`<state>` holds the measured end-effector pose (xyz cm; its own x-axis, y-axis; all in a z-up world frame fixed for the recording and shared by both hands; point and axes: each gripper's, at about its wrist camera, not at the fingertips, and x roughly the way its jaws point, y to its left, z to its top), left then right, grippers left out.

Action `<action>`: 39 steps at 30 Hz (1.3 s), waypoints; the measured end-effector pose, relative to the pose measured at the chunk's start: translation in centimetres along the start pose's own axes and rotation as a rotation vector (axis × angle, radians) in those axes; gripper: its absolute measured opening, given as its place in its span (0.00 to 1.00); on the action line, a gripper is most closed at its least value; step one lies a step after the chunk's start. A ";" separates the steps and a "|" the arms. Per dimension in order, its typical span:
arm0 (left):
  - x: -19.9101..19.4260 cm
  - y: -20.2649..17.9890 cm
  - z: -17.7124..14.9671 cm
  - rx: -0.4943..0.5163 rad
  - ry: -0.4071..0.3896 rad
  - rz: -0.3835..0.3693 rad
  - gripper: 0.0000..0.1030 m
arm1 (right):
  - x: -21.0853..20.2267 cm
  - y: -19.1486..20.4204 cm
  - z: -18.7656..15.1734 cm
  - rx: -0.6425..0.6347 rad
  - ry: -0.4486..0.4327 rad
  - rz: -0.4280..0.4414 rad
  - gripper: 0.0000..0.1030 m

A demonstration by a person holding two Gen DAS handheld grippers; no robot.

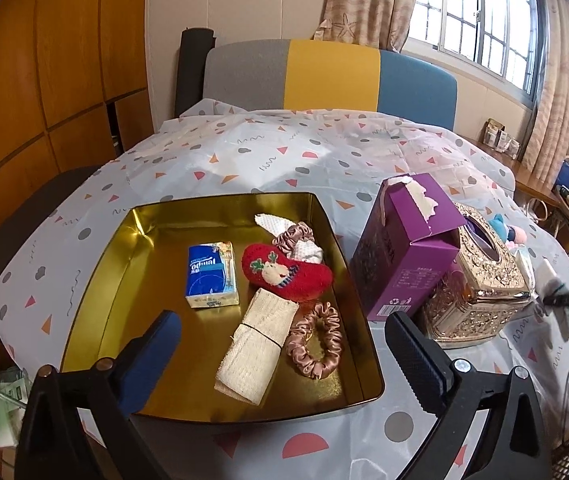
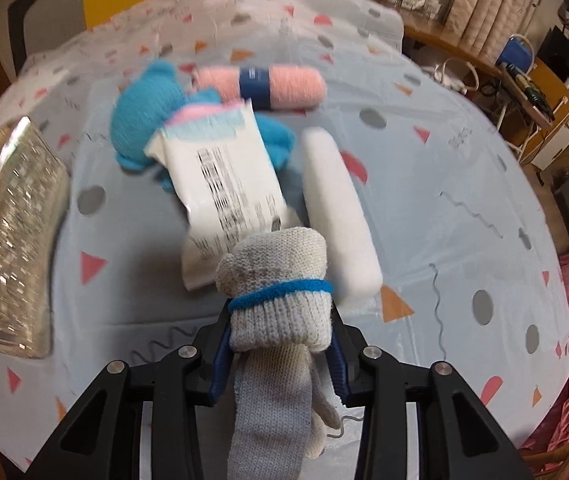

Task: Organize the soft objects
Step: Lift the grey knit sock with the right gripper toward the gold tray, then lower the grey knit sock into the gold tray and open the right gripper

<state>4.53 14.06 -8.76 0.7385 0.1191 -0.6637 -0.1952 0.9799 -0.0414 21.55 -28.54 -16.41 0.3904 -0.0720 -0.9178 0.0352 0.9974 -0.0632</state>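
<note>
In the left wrist view a gold tin tray holds a blue tissue pack, a red knitted sock, a beige rolled cloth, a pink scrunchie and a second scrunchie on white cloth. My left gripper hangs open and wide over the tray's near side, holding nothing. In the right wrist view my right gripper is shut on a rolled grey-white knitted glove bound with a blue band, lifted above the table.
Right of the tray stand a purple carton and an ornate gold tissue box. Under the right gripper lie a white wipes pack, a blue plush, a pink yarn roll and a white oblong pad.
</note>
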 end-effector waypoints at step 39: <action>-0.9 3.1 -1.5 -0.033 -0.004 0.024 1.00 | -16.5 36.5 4.3 -0.638 -0.272 0.575 0.38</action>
<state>2.26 16.75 -9.38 0.7359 0.1433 -0.6618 -0.2342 0.9709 -0.0503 20.38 9.03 -1.89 0.3972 0.5213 -0.7553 -0.7188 0.6884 0.0972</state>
